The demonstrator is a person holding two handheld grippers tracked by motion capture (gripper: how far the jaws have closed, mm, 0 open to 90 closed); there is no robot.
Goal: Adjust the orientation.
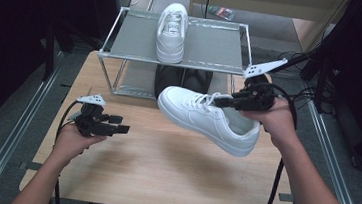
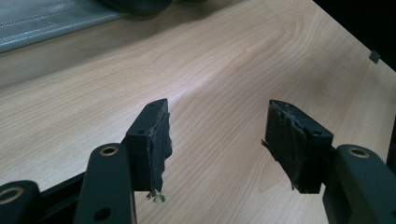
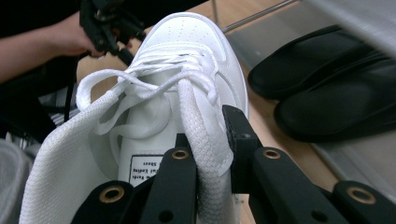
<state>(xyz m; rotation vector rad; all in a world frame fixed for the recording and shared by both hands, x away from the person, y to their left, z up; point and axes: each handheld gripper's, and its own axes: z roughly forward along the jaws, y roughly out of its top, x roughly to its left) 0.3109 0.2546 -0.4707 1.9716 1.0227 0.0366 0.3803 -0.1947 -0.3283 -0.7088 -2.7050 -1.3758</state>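
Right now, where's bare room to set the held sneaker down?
Free: top shelf right of the other sneaker, and the tabletop between both hands. Crowded: under the shelf, where black slippers lie.

One shoe (image 1: 172, 28) sits on the rack (image 1: 219, 48) at the worktop's (image 1: 163, 165) far edge; slippers (image 1: 183, 78) lie underneath.

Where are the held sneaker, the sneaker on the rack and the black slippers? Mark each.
held sneaker (image 1: 202, 118), high view, its side panel.
sneaker on the rack (image 1: 171, 36), high view, its laces.
black slippers (image 3: 327, 88), right gripper view, nearer slipper's top.
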